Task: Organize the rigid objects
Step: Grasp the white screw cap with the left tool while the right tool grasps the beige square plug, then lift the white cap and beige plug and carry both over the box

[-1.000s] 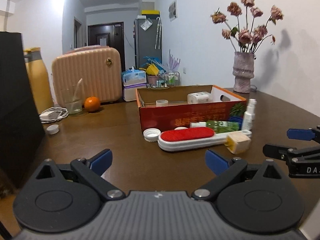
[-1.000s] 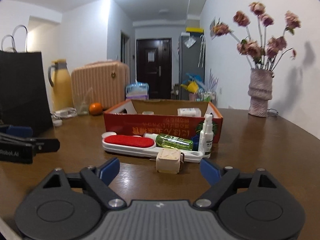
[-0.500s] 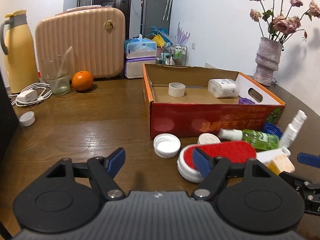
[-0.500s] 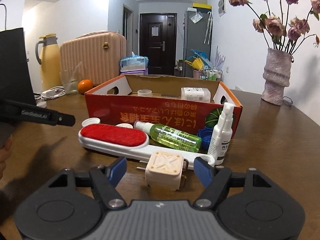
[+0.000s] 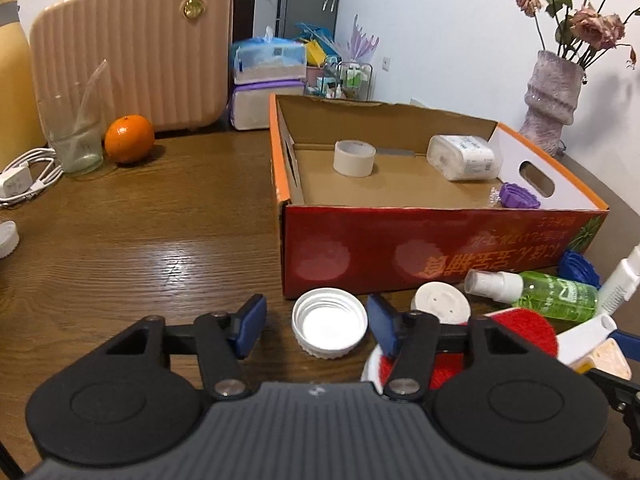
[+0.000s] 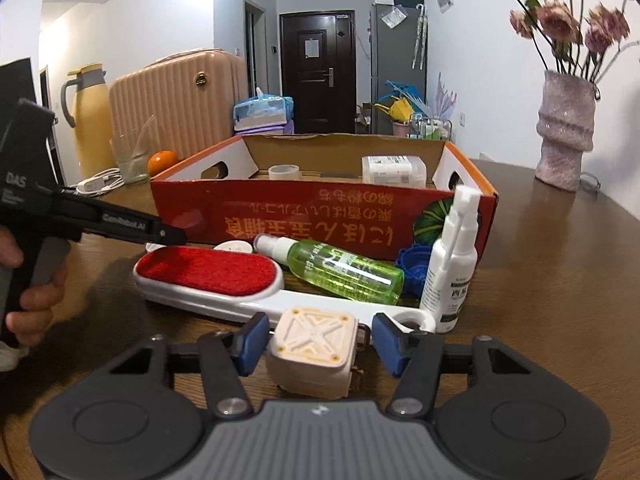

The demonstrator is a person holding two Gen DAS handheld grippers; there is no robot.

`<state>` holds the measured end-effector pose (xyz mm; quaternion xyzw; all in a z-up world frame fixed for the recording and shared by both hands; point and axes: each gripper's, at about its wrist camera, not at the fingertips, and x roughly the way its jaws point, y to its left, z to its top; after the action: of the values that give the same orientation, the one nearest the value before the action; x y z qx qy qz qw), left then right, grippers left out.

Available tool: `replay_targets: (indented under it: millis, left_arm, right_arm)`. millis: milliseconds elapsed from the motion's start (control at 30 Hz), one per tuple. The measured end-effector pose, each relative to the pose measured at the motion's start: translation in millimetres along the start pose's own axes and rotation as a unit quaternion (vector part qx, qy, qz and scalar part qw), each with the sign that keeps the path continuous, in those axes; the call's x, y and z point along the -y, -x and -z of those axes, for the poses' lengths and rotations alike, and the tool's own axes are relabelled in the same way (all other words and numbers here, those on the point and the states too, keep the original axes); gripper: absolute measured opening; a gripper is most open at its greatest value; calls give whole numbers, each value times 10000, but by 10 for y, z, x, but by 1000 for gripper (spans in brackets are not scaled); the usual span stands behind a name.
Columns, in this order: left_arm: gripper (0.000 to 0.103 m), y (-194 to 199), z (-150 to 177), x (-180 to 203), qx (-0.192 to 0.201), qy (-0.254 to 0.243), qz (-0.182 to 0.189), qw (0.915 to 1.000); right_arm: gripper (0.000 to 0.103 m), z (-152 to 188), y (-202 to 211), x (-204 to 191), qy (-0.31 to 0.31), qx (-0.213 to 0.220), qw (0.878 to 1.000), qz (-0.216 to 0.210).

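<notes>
White jar lid (image 5: 329, 323) sits between your closing left gripper (image 5: 316, 325) jaws, untouched; centre it. Right gripper (image 6: 316, 338), also closing, straddles the beige cube (image 6: 314, 350).

In the left wrist view, the box (image 5: 400, 248) sits at centre right on the table (image 5: 140, 220), with a tape roll (image 5: 354, 157) and a wrapped pack (image 5: 464, 157) inside. A cap (image 5: 329, 322) lies before the box's lower left corner. At upper left, an orange (image 5: 129, 138) stands just right of a glass (image 5: 76, 140), before a suitcase (image 5: 132, 44).
</notes>
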<state>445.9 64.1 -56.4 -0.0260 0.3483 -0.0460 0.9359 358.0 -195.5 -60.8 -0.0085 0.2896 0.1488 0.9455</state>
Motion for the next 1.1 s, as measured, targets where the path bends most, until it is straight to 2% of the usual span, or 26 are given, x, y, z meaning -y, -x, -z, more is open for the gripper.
replay_targets:
  millis: [100, 333, 367, 400, 667, 833, 900, 967, 1100]
  left_arm:
    - [41, -41, 14, 8, 2, -91, -64, 9999]
    - [40, 67, 58, 49, 203, -202, -181, 9994]
    - [40, 130, 65, 53, 285, -215, -230, 9991]
    - [40, 199, 70, 60, 362, -227, -258, 9988]
    - [40, 1075, 308, 238, 1138, -256, -292, 9927]
    - [40, 1628, 605, 428, 1421, -234, -112, 9895]
    - [40, 1832, 753, 517, 1535, -246, -69, 9878]
    - [40, 2056, 918, 605, 1765, -260, -179, 9838]
    - [41, 2443, 1267, 803, 2346, -311, -625, 9696]
  right_arm:
    - [57, 5, -2, 18, -27, -27, 10000, -53]
    - [53, 25, 21, -42, 122, 25, 9999, -81]
    - [51, 32, 41, -43, 117, 33, 9999, -98]
    - [42, 41, 76, -43, 115, 84, 9998, -130]
    - [40, 173, 441, -110, 131, 278, 9994, -137]
    - [40, 326, 876, -229, 162, 705, 9973, -143]
    - [40, 407, 1097, -297, 255, 1012, 9945, -132]
    - [40, 478, 1283, -361, 331, 1281, 9911, -104]
    - [40, 579, 1579, -424, 397, 1666, 9852, -60]
